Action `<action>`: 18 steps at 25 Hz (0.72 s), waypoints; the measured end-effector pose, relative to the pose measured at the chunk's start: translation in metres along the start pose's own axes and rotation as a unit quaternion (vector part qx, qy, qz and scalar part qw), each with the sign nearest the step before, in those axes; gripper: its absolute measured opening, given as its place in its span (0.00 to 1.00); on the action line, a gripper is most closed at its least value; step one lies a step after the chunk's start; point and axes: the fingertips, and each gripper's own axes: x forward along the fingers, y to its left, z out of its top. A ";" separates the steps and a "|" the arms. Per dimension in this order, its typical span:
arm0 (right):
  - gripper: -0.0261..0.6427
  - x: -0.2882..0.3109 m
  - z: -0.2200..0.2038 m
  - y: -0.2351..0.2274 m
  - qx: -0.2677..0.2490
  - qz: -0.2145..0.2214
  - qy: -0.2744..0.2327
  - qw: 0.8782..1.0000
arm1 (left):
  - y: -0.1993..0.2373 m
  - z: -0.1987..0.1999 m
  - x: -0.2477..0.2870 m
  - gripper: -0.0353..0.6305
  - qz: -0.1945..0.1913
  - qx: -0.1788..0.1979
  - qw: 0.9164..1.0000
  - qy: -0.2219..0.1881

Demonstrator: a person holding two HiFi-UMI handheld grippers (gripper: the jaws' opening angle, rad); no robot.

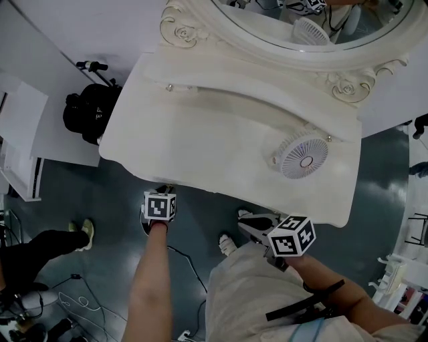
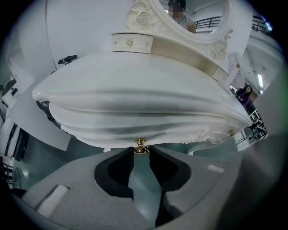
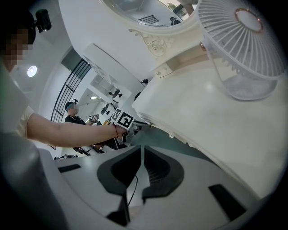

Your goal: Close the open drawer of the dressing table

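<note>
Teal-grey floor (image 1: 374, 174) spreads under you, with loose cables (image 1: 80, 294) lying at its lower left and a black bag (image 1: 90, 110) resting by the white wall panel (image 1: 60, 140) beside the table (image 1: 200, 127). That table is glossy white with a curved, moulded front edge. An oval mirror (image 1: 267, 13) in a carved frame rises along its back. A small white fan (image 1: 304, 155) stands on the right part of the top, close to the front edge.

Your left tool (image 2: 140, 157) is up against the table's front, below the overhanging lip. Its jaws are closed in on the small gold knob (image 2: 140, 146), one tip on each side of it. The knob sits on the drawer (image 2: 140, 134), whose front shows just under the moulded edge in the left gripper view. From the head view the top covers the drawer, so you cannot tell there how far in it sits.

Your right tool (image 3: 140, 150) hangs free to the right, off the table's front corner and below the fan. Its jaws are drawn together to a thin slit, with nothing between them. Someone's leg and pale shoe (image 1: 83, 230) show on the floor at far left, well apart from the table.
</note>
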 end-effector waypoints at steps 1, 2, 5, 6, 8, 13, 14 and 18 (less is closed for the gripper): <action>0.07 0.000 0.000 -0.001 0.001 -0.001 0.001 1.000 | 0.000 0.002 0.001 0.22 0.000 -0.001 1.000 -0.002; 0.07 0.000 -0.001 -0.002 0.002 -0.002 0.001 1.000 | 0.000 0.004 0.002 0.22 -0.001 -0.001 1.000 -0.004; 0.07 0.001 0.000 -0.004 0.006 -0.004 0.002 1.000 | -0.001 0.010 0.004 0.22 -0.002 0.001 1.000 -0.008; 0.07 0.001 0.000 -0.004 0.006 -0.004 0.003 1.000 | -0.001 0.012 0.005 0.23 -0.003 0.001 1.000 -0.009; 0.07 0.002 0.002 -0.005 0.006 -0.004 0.003 1.000 | -0.001 0.015 0.007 0.22 -0.002 -0.001 1.000 -0.009; 0.07 0.003 0.005 -0.007 0.009 -0.006 0.000 1.000 | -0.001 0.022 0.009 0.22 -0.004 -0.002 1.000 -0.003; 0.07 0.003 0.005 -0.008 0.010 -0.006 0.000 1.000 | -0.001 0.022 0.009 0.22 -0.006 -0.002 1.000 -0.003; 0.07 0.003 0.007 -0.008 0.010 -0.008 0.000 1.000 | -0.001 0.023 0.008 0.22 -0.009 -0.002 1.000 -0.003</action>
